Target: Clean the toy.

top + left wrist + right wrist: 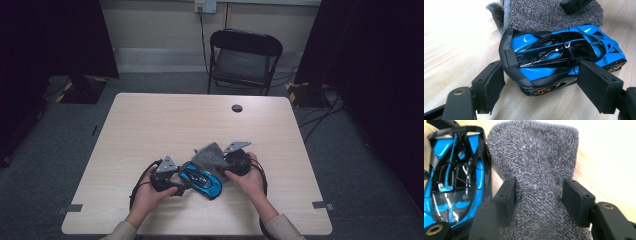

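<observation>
A glossy blue and black toy car (202, 181) (554, 52) rests on the pale wooden table (150, 120) near its front edge. My left gripper (181, 187) (540, 82) straddles the car's rear, a pad pressed against each side. Just behind the car lies a grey towelling cloth (210, 156) (549, 15) (534, 157). My right gripper (227, 167) (539, 197) reaches over it, and the cloth is gathered between its two pads. In the right gripper view the car (456, 175) sits to the left of the cloth, touching its edge.
A black folding chair (244, 57) stands beyond the table's far edge. A round cable hole (237, 108) is set in the tabletop at the back right. Dark curtains hang at both sides, and cables run over the floor at the right.
</observation>
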A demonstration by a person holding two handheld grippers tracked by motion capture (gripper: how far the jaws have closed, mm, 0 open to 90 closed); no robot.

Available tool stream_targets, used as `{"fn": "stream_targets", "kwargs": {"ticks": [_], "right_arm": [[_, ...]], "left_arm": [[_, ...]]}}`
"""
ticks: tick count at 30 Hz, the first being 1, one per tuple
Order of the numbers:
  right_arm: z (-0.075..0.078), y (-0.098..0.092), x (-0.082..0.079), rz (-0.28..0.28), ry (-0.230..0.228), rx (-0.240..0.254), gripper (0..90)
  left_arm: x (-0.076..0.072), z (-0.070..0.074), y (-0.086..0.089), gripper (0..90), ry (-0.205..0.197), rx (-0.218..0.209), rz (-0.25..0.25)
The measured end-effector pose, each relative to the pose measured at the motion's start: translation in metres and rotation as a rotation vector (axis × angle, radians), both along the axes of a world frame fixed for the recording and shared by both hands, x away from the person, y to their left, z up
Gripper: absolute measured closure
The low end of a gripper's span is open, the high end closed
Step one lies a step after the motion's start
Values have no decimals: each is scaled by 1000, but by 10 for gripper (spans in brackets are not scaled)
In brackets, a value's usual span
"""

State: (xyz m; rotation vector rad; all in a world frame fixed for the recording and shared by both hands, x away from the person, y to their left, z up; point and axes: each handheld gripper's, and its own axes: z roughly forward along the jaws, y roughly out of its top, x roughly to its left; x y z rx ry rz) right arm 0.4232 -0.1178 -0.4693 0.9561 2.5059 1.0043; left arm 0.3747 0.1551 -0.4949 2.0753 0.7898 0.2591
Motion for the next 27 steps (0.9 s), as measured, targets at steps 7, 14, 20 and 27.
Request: {"fn": "stream_targets", "kwargs": {"ticks": [7,14,20,27], "right_arm": [[-6,4,2,-2,-7,-2,493],[-12,7,5,21,4,-19,561],[-9,13,9,51,25,-64,647],[-4,24,12,92,33,-72,703]], "left_arm": [[1,0,0,218,4,-3,-2],[1,0,0,218,1,-1,-2],[0,0,0,218,3,0,-2],[0,0,0,218,5,-2,-3]]}}
